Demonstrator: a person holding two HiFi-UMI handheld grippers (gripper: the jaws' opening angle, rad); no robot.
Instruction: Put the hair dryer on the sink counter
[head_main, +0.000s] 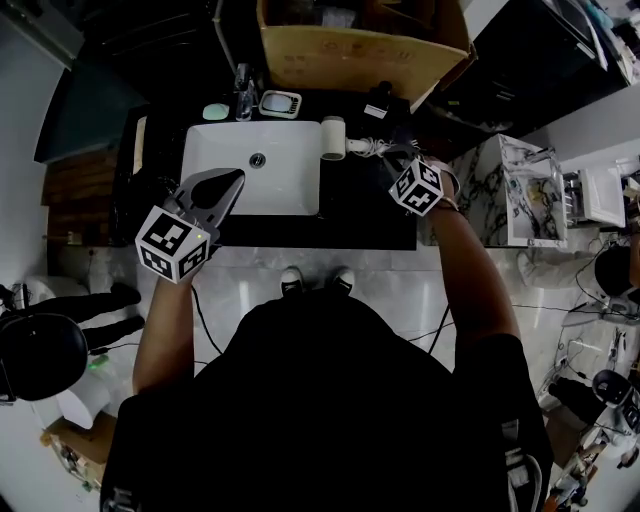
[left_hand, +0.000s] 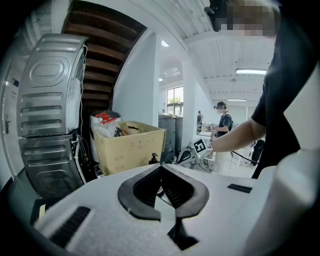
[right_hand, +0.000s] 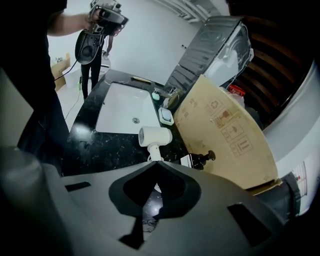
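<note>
The white plastic hair dryer (head_main: 334, 138) lies on the black marble bench (head_main: 365, 205). The fingers of the left gripper (left_hand: 161, 167) and right gripper (right_hand: 159, 163) are closed and empty.

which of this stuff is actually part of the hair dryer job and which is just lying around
Part of the job:
hair dryer, lying on its side
sink counter, which it rests on
right gripper, shut with nothing in it

Just lying about:
cardboard box
soap dish
pump bottle
faucet
</note>
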